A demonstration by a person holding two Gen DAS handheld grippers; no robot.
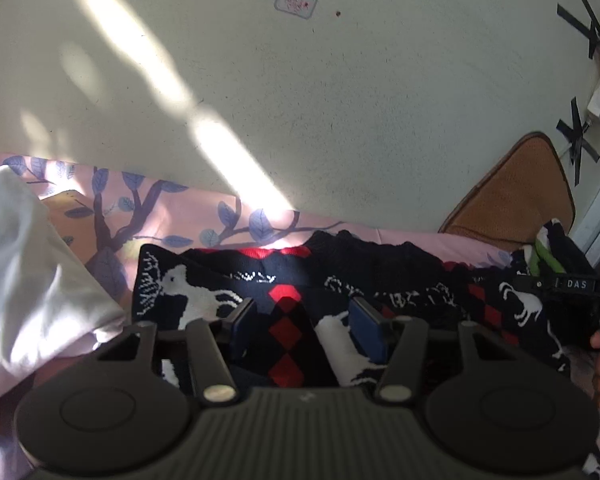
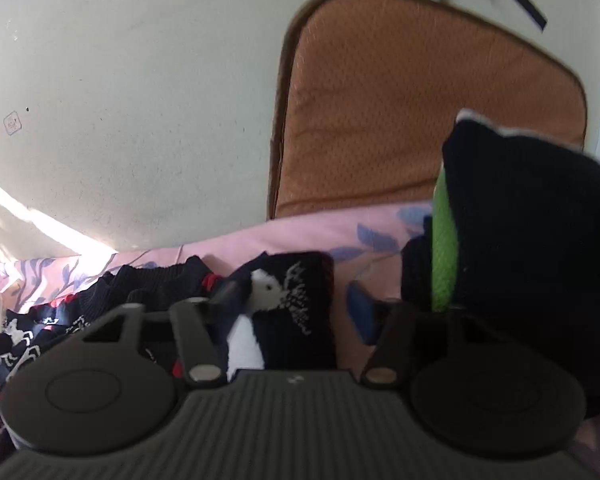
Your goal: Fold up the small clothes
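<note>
Bed (image 1: 260, 204): runs along the wall (image 1: 340, 100), which stands behind it.
Sweater (image 1: 284, 304): spread on the bed, across the middle of the left wrist view.
Left tool (image 1: 306, 326): over the sweater, 1 finger on each side of a strip of it.
Cloth (image 1: 24, 256): on the bed, left of the sweater, just beside it.
Cushion (image 2: 420, 112): leans on the wall behind the bed, right of the sweater.
Folded garment (image 2: 532, 240): on the bed before the cushion, right of the sweater's end.
Right tool (image 2: 296, 304): between the sweater's end, at its left finger, and the folded garment.
Sticker (image 1: 295, 2): on the wall, high above the sweater.
</note>
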